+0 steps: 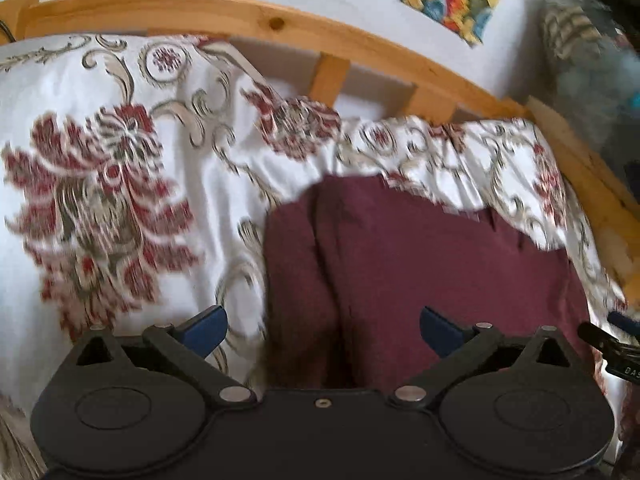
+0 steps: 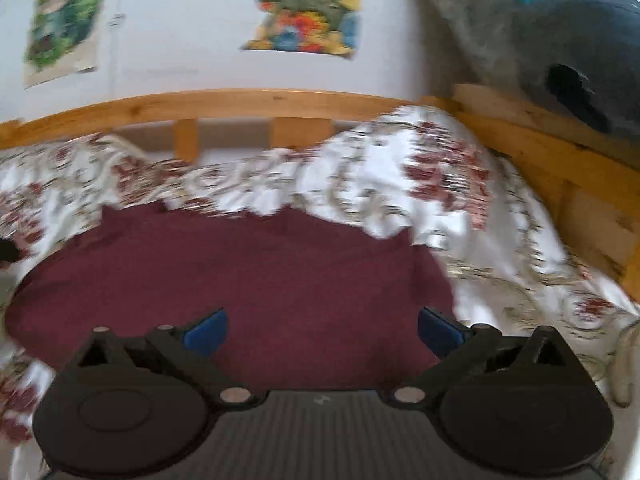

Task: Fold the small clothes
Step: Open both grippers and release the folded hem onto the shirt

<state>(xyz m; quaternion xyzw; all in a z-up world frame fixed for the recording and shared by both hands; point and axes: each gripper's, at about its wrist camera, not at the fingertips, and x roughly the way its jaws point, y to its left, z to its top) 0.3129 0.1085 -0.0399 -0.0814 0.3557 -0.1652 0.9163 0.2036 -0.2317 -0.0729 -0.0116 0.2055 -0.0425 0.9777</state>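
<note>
While both my left gripper [image 1: 322, 330] and right gripper [image 2: 322, 330] hang spread over the garment [image 2: 240, 280] on the bed [image 1: 120, 240], I judge next: pinch its near edge.

One maroon garment [image 2: 240, 280] lies on my bed, on one floral-print bedsheet [image 1: 120, 160]. Two colourful pictures [image 2: 64, 20] hang on the wall, both visible from my right wrist. I work with two grippers, left gripper [image 1: 323, 330] and right gripper [image 2: 322, 330], each with two blue-tipped fingers [image 2: 206, 330] spread wide.
</note>
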